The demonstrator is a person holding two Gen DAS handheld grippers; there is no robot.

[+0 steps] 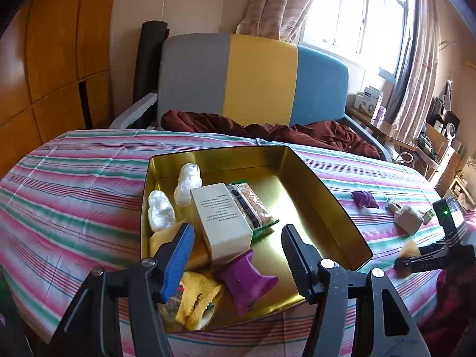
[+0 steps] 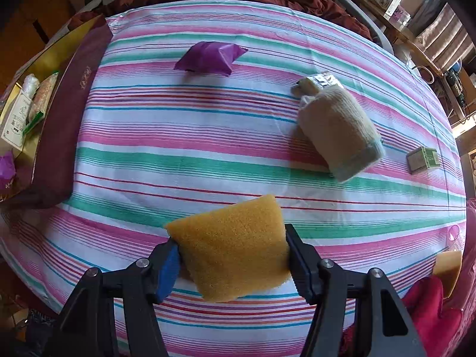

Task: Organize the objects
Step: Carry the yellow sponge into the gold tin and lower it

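Your right gripper (image 2: 232,253) clamps the yellow sponge (image 2: 235,247) at lower centre of its view, above the striped cloth (image 2: 178,125), while your left gripper (image 1: 238,244) hangs released, empty, over the gold tin (image 1: 327,208).

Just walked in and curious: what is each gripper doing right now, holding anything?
Left gripper: open, holding nothing, above the gold metal tin.
Right gripper: closed on the yellow foam sponge.
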